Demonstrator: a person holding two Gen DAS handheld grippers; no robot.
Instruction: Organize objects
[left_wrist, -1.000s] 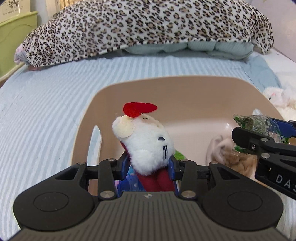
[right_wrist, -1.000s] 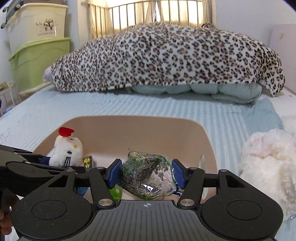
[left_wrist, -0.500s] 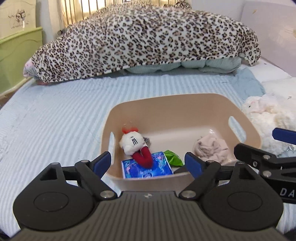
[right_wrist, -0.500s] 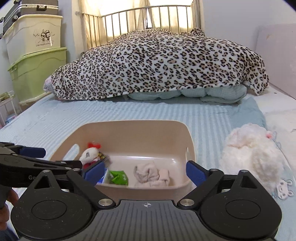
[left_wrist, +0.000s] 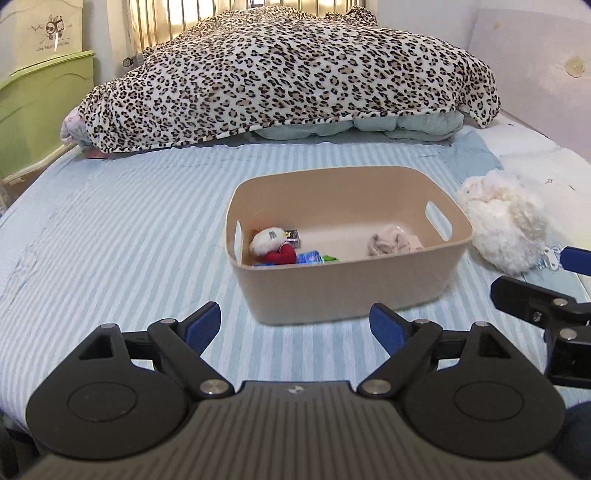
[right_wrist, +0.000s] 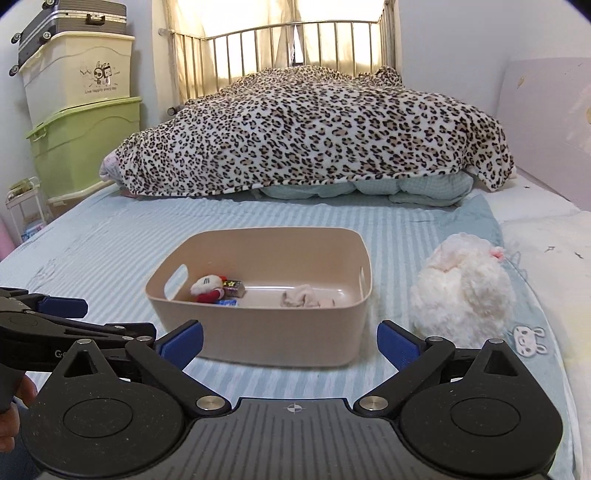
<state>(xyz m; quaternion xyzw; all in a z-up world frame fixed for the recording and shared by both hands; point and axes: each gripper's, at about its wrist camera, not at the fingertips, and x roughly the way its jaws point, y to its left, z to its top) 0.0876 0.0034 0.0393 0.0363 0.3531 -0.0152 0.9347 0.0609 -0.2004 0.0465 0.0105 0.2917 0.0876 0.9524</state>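
Note:
A beige plastic bin (left_wrist: 354, 284) (right_wrist: 280, 332) sits on the striped blue bed. Inside it lie a small white and red plush doll (left_wrist: 271, 243) (right_wrist: 207, 288), a crumpled pale cloth (left_wrist: 391, 243) (right_wrist: 304, 297), a small dark packet (right_wrist: 233, 287) and blue and green packets (left_wrist: 314, 257). A fluffy white plush (left_wrist: 504, 229) (right_wrist: 461, 291) lies on the bed to the right of the bin. My left gripper (left_wrist: 295, 325) is open and empty, near the bin's front. My right gripper (right_wrist: 290, 341) is open and empty, also in front of the bin.
A leopard-print blanket (right_wrist: 314, 129) is heaped over pale bedding at the head of the bed, with a metal bed frame (right_wrist: 295, 48) behind. Stacked storage boxes (right_wrist: 81, 110) stand at the left. A wall panel (right_wrist: 546, 129) runs along the right side.
Both grippers let go of their items in the bin, opened, and pulled back from it. The doll now lies in the bin's left end. The bin looks smaller and farther away.

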